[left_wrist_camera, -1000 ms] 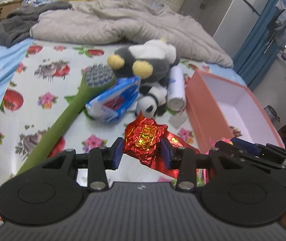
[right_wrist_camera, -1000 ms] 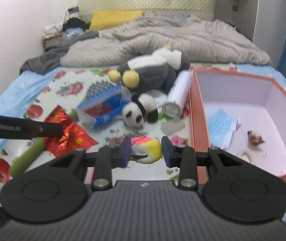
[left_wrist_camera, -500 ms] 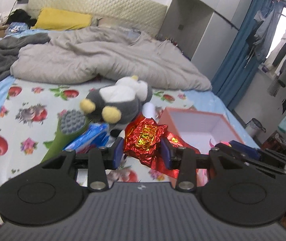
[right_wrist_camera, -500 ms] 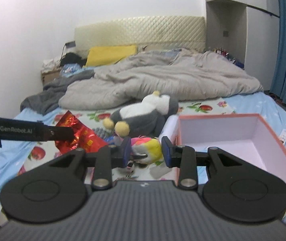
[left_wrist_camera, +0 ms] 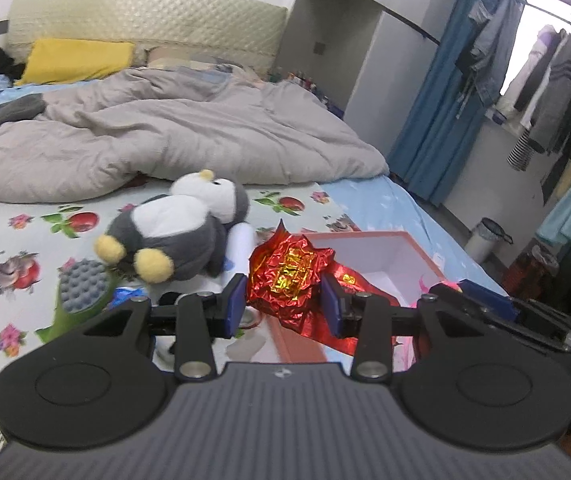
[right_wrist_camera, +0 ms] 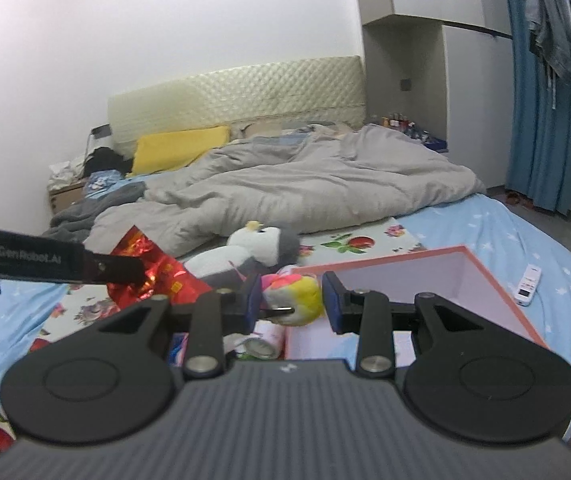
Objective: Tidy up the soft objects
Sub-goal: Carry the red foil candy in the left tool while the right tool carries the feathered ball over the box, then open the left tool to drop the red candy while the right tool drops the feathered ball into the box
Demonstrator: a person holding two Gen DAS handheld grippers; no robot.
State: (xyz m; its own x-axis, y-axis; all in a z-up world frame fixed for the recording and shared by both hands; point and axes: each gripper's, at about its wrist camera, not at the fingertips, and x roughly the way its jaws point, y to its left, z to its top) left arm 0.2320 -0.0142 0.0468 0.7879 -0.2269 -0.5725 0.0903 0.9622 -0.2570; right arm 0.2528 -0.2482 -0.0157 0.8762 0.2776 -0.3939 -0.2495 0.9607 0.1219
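Note:
My left gripper [left_wrist_camera: 283, 306] is shut on a crumpled red foil bag [left_wrist_camera: 289, 276] and holds it in the air near the left rim of the pink box [left_wrist_camera: 401, 242]. My right gripper [right_wrist_camera: 292, 304] is shut on a small rainbow plush ball [right_wrist_camera: 299, 294], held above the box's near left corner [right_wrist_camera: 497, 292]. The left gripper with the foil bag [right_wrist_camera: 145, 272] shows at the left of the right wrist view. A grey and white penguin plush [left_wrist_camera: 177, 232] lies on the fruit-print sheet behind both.
A green massage brush [left_wrist_camera: 81, 292], a blue packet and a white can [left_wrist_camera: 241, 248] lie beside the penguin. A grey duvet [left_wrist_camera: 173, 132] covers the far bed. A white remote [right_wrist_camera: 528, 280] lies right of the box. Curtains and hanging clothes stand at the right.
Both grippers have risen from the sheet with their loads and tilted up, so the views show more of the room. The box interior has dropped mostly out of sight.

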